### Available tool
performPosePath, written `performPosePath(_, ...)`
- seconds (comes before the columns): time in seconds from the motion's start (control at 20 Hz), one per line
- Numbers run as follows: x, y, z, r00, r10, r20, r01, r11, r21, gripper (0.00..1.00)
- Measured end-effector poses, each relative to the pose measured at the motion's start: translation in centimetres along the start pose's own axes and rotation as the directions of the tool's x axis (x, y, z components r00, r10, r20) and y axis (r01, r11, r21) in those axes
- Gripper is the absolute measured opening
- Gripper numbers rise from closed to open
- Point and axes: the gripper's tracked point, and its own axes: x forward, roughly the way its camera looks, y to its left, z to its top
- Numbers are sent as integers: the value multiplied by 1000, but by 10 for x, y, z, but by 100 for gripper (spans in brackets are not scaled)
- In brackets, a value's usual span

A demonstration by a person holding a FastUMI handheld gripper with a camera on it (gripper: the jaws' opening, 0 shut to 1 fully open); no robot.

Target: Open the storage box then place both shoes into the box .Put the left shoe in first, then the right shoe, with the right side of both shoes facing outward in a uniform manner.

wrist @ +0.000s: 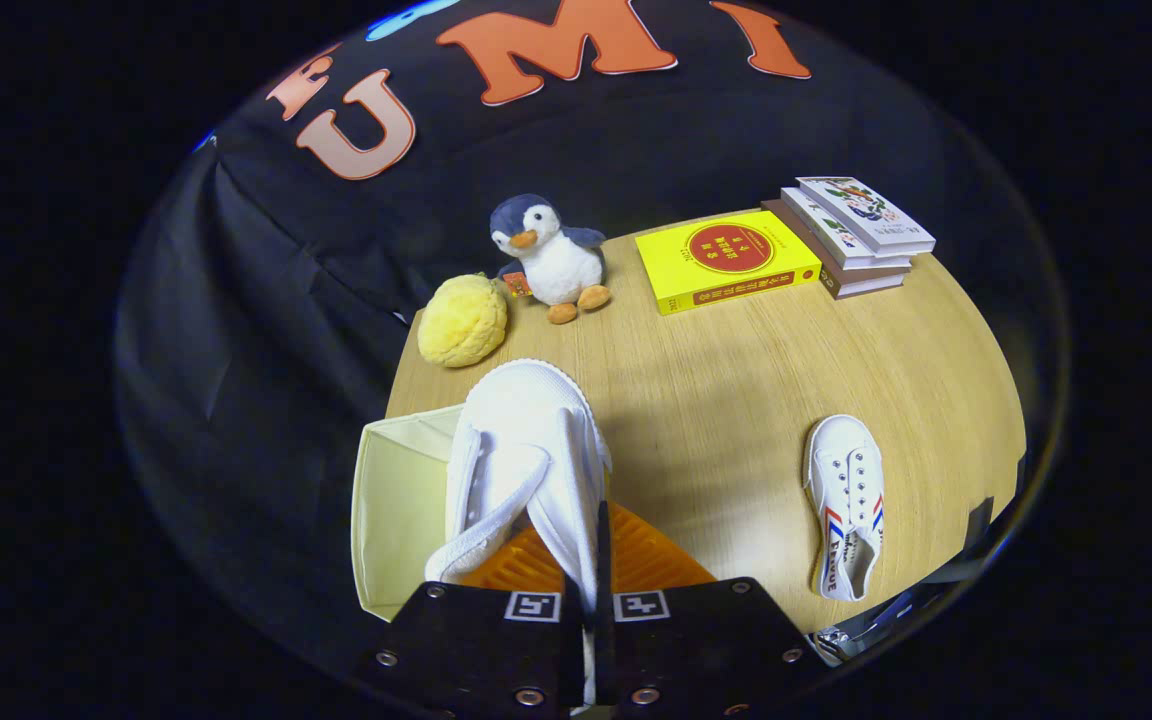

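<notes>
Gripper view: first shoe carried over the open box.

My gripper point(591, 560) is pinching the side wall of a white canvas shoe point(526, 455), fingers pressed together on it, its long axis running straight ahead from them, toe away. Just beneath and left sits the open cream storage box point(391, 500), so I judge the drop is down-left. Well apart to the right lies the second shoe point(848, 505) on the wooden table point(726, 400); beyond, a plush penguin point(548, 255).
</notes>
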Motion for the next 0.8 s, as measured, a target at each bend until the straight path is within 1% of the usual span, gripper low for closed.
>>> performPosePath(0.15, 6, 32, -2, 1000, 23, -3, -23, 999, -30, 5)
performPosePath(0.4, 35, 82, -21, 998, 16, -59, -20, 998, -66, 5)
performPosePath(0.55, 51, 98, -37, 995, -11, -101, 3, 997, -80, 5)
performPosePath(0.8, 91, 118, -58, 984, -75, -163, 59, 993, -100, 5)
